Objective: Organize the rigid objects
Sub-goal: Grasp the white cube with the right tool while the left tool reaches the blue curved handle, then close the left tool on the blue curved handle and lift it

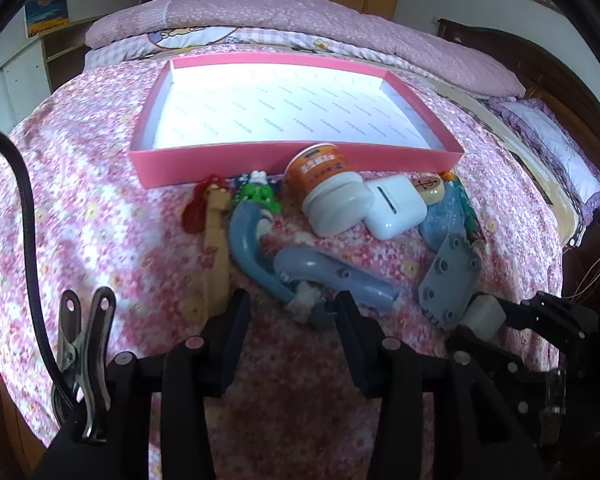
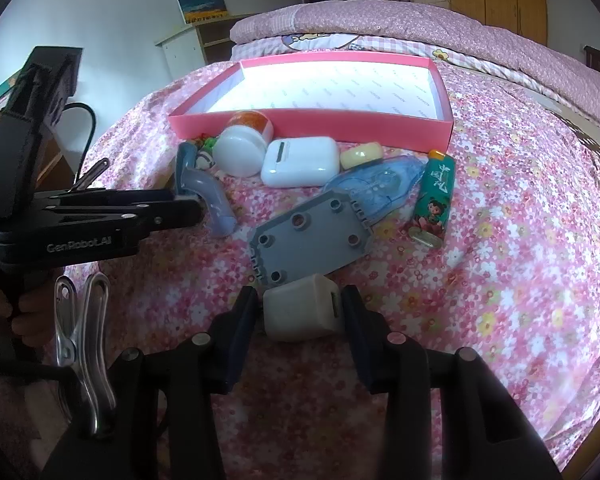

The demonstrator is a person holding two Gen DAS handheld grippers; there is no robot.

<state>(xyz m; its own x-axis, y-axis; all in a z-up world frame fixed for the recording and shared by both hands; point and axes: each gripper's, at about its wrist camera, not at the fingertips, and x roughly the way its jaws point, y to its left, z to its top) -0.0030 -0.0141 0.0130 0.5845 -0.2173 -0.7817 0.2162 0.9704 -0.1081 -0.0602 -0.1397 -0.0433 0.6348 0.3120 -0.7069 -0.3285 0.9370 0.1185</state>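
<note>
Inspection finds our right gripper [image 2: 300,304] pinching a cream rounded-cube plastic charger [image 2: 300,307] on the pink floral bedspread [image 2: 500,240]; our left gripper [image 1: 292,304] stands half-spread around a grey-blue curved plastic handle [image 1: 324,276].

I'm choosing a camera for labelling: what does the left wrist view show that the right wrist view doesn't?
Left wrist only: red tassel on a beige wooden piece and the round tile's marked face.

Right wrist only: the full green printed lighter and the left gripper at the curved blue-grey plastic handle.

Both: shallow pink cardboard box, orange white-capped jar, grey studded plate, white cube charger between the right fingers.
</note>
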